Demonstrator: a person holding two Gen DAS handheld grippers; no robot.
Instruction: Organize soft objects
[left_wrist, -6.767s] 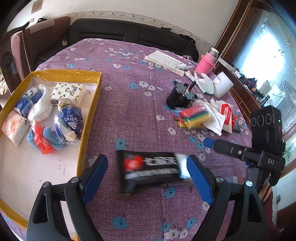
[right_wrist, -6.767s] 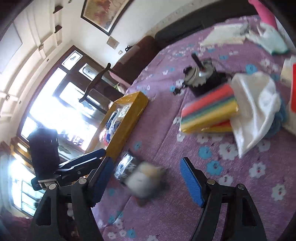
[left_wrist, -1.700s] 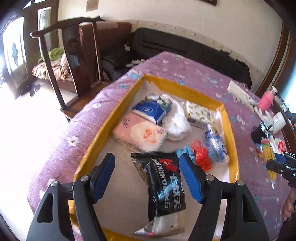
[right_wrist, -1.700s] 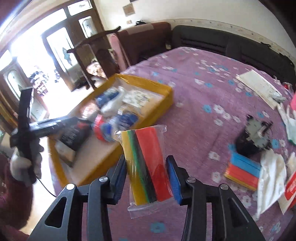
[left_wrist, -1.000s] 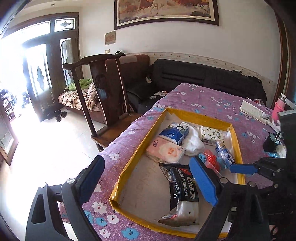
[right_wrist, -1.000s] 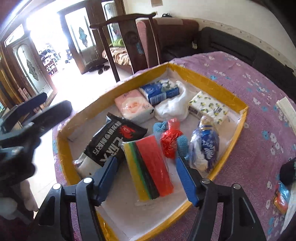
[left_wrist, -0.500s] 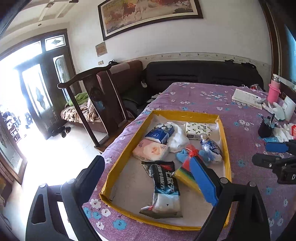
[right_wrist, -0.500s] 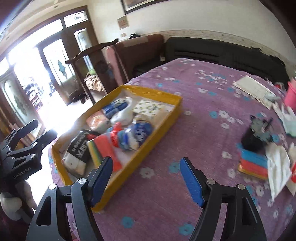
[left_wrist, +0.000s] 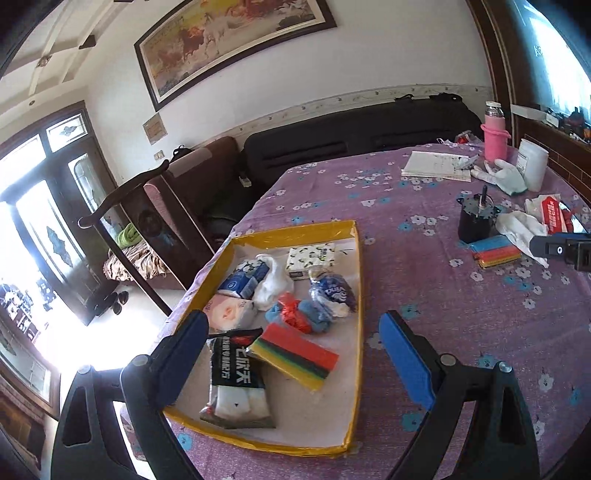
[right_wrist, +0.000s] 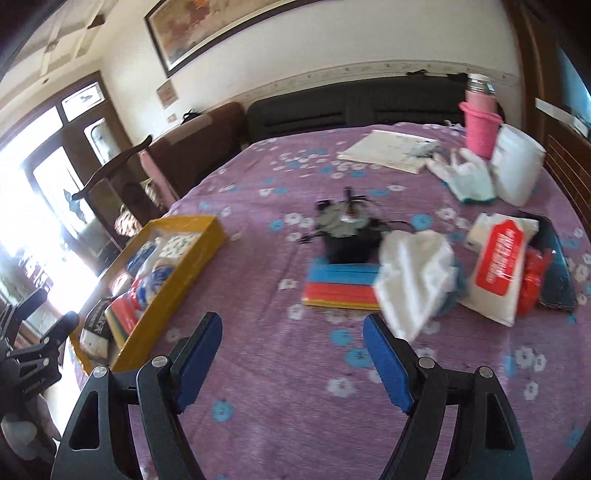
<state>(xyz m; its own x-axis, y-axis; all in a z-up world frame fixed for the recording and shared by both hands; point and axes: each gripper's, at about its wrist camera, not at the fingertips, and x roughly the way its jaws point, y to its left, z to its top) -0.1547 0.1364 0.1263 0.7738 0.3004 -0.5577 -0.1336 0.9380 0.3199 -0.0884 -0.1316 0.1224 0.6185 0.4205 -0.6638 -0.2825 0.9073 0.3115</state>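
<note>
Right gripper (right_wrist: 291, 350): your jaws stand apart and have just been opening; nothing lies between the blue pads, only bare purple cloth.
Left gripper (left_wrist: 291, 354): your jaws stand wide apart and empty, hanging over the near end of the yellow tray (left_wrist: 360, 280).
Left view only: you can see down into the tray. The striped sponge pack (left_wrist: 295, 354) lies flat near its near end, touching the black snack packet (left_wrist: 236, 380) on its left. Farther in lie a red-and-blue bundle (left_wrist: 295, 314), a blue-print bag (left_wrist: 332, 291), a white plastic bag (left_wrist: 273, 284), tissue packs (left_wrist: 240, 280) and a patterned box (left_wrist: 314, 256).
Right view only: you see the loose pile on the right of the table (right_wrist: 280, 387) up close. A second sponge pack (right_wrist: 340, 288) lies just ahead of your pads, a white cloth (right_wrist: 413, 277) draped over its right end, the black holder (right_wrist: 347, 236) touching its far side, and a red-and-white wipes pack (right_wrist: 498, 266) farther right.
Edges: the tray's right wall stands between the two heaps; its left wall runs close to the table's left edge.
Open room: bare cloth lies between tray and pile, and across the near part of the table under your right gripper.
</note>
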